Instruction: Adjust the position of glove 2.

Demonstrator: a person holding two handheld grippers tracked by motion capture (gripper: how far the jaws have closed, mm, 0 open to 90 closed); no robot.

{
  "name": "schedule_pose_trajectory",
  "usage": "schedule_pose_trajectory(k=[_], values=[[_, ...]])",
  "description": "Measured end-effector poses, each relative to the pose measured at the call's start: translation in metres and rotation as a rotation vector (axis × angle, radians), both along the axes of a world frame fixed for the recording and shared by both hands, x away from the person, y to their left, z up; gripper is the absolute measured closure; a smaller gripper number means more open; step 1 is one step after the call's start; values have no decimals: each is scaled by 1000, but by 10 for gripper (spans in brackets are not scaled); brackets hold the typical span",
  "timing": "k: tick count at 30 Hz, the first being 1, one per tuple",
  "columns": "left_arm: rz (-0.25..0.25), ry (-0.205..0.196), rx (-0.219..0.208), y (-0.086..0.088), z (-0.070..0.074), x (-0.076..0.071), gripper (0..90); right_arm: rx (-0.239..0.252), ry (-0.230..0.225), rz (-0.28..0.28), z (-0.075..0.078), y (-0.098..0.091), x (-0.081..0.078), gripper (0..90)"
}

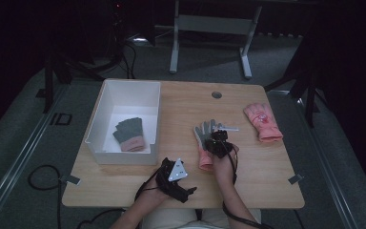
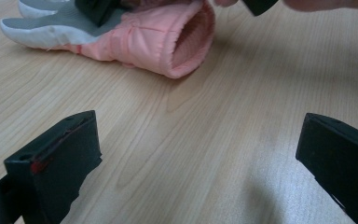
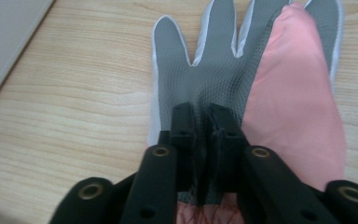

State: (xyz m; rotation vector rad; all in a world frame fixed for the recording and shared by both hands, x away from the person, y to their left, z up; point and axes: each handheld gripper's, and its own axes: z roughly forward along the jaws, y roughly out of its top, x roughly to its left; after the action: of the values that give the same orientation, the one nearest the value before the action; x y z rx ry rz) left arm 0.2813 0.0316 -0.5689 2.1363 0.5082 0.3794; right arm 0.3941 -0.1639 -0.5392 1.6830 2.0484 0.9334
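Observation:
A grey-palmed glove with a pink cuff (image 1: 203,138) lies flat on the middle of the wooden table (image 1: 181,105), fingers pointing away. My right gripper (image 1: 218,139) rests on it. In the right gripper view its jaws (image 3: 204,121) stand almost together, with a pinch of the glove's grey fabric (image 3: 214,70) between the pads. My left gripper (image 1: 180,175) sits low near the table's front edge, just left of the cuff. Its jaws (image 2: 200,163) are wide apart over bare wood, and the glove's open pink cuff (image 2: 168,42) lies a little ahead of them.
A white box (image 1: 124,85) stands at the table's left and holds a folded grey glove with a pink cuff (image 1: 129,133). A pink glove (image 1: 263,121) lies at the right. A small round grommet (image 1: 217,94) sits near the far edge. Cables trail off the front.

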Motion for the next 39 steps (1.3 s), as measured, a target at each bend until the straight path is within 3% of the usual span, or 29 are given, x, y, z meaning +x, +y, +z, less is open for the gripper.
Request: schedule_pose_trajectory(k=[5, 7, 12, 14, 18, 19, 21, 26, 32, 39], values=[[-4, 3, 3, 0, -1, 1, 0, 17, -17, 0, 4, 2, -1, 663], [-12, 7, -2, 0, -1, 1, 0, 13, -47, 11, 9, 1, -5, 634], [-17, 12, -8, 1, -2, 2, 0, 58, -109, 62, 29, -8, -15, 591], [-15, 15, -18, 2, -2, 3, 0, 53, -166, 102, 47, -23, -19, 551], [-17, 18, -16, 2, -2, 4, 0, 67, -228, 134, 65, -55, -21, 532], [-17, 19, -18, 2, -2, 4, 0, 42, -242, 128, 68, -63, -20, 529], [-13, 22, -23, 2, -2, 4, 0, 52, -242, 122, 73, -81, -19, 504], [-14, 27, -24, 2, -2, 5, 0, -9, -277, 71, 80, -121, -13, 517], [-12, 28, -22, 3, -3, 5, 0, -117, -302, 87, 78, -166, 3, 562], [-16, 31, -24, 3, -2, 5, 0, -202, -275, 90, 73, -208, 32, 613]])
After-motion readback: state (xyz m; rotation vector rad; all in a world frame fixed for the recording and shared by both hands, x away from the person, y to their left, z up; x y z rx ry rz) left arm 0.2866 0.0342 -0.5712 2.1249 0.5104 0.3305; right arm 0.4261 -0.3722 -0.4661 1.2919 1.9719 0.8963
